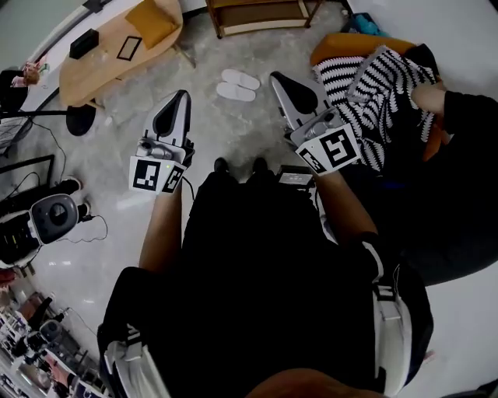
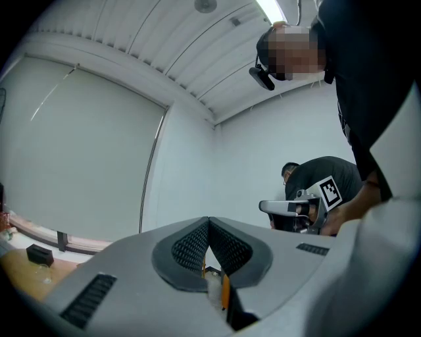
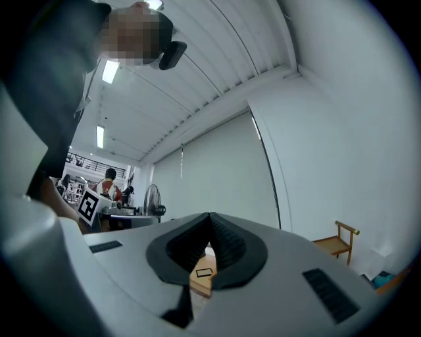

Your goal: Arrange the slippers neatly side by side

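Two white slippers [image 1: 238, 85] lie close together on the grey floor ahead of my feet, one slightly nearer than the other. My left gripper [image 1: 181, 96] hangs in the air to their left, pointing level, its jaws shut with nothing between them. To the slippers' right, my right gripper [image 1: 275, 76] is also shut and holds nothing. In the left gripper view the left gripper [image 2: 209, 220] has its black pads meeting at the tips; the right gripper [image 3: 210, 216] shows the same in the right gripper view. Neither gripper view shows the slippers.
A light wooden table [image 1: 117, 47] stands at the back left and a low wooden shelf [image 1: 261, 17] at the back. A striped black-and-white blanket [image 1: 372, 84] lies over an orange seat to the right. A round black-and-white device [image 1: 53, 218] with cables sits on the floor at left. Another person [image 2: 323, 178] stands nearby.
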Tool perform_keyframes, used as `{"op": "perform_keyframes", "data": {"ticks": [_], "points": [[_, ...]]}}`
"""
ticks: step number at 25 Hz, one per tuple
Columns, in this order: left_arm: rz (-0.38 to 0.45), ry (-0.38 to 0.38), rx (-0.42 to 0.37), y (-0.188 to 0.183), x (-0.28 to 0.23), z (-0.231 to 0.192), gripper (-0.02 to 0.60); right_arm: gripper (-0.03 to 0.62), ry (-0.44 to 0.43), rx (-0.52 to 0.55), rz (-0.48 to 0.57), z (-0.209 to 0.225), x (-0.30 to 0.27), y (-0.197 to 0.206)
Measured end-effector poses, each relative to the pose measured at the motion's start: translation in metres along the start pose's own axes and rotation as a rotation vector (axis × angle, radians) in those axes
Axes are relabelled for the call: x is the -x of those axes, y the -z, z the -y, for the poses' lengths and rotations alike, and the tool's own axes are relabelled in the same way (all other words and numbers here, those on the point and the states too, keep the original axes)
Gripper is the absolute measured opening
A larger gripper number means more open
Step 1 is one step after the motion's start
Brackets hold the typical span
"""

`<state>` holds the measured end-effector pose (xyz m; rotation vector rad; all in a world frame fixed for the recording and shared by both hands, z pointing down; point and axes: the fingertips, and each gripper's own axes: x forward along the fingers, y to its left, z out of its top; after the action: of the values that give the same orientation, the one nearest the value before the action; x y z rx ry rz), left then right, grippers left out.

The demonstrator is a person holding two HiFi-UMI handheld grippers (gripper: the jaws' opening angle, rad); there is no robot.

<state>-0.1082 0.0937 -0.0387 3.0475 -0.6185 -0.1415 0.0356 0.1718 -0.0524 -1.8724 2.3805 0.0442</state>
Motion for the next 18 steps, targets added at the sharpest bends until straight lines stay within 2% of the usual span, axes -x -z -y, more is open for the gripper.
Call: {"op": "perform_keyframes", "data": {"ticks": [6, 13, 18], "points": [[0.025, -0.016, -0.009, -0.002, 0.009, -0.013, 0.014, 0.031, 0.053, 0.022, -0.024, -0.012, -0.003, 0.009], [0.019, -0.106, -0.039, -0.010, 0.029, -0.053, 0.014, 0.031, 0.059, 0.043, 0.001, -0.023, -0.020, -0.001], [0.000, -0.079, -0.006, -0.003, 0.023, -0.053, 0.013, 0.031, 0.063, 0.053, -0.022, -0.019, -0.018, 0.003]]}}
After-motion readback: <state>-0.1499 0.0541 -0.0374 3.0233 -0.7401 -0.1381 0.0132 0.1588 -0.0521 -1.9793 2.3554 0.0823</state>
